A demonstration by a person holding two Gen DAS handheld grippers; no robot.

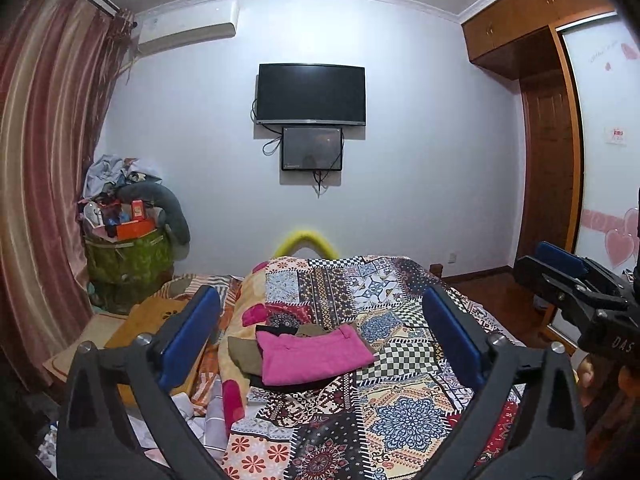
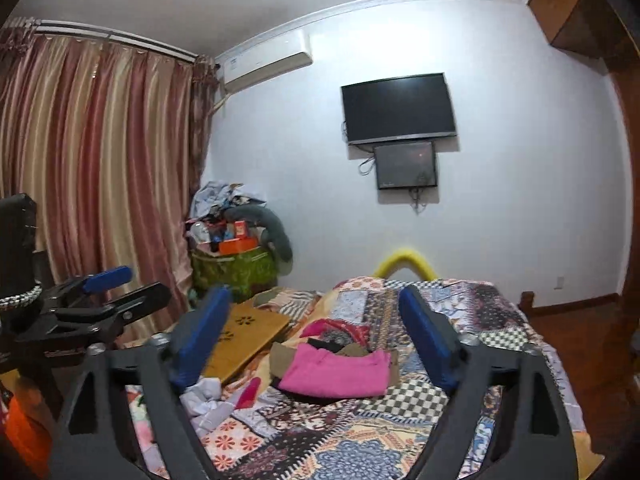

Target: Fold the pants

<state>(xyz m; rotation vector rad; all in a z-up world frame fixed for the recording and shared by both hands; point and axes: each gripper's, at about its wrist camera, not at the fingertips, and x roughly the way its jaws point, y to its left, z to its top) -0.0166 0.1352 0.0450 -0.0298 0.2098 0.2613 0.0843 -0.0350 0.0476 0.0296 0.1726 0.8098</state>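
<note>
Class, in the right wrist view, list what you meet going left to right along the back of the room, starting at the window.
Striped pink-and-cream curtain → white wall air conditioner → green bin piled with clutter → black wall-mounted television → brown wooden wardrobe.

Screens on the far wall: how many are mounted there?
2. The larger black screen hangs high on the wall. The smaller screen hangs directly below it, touching or almost touching its lower edge. Both are dark. No other screen shows in either view.
</note>
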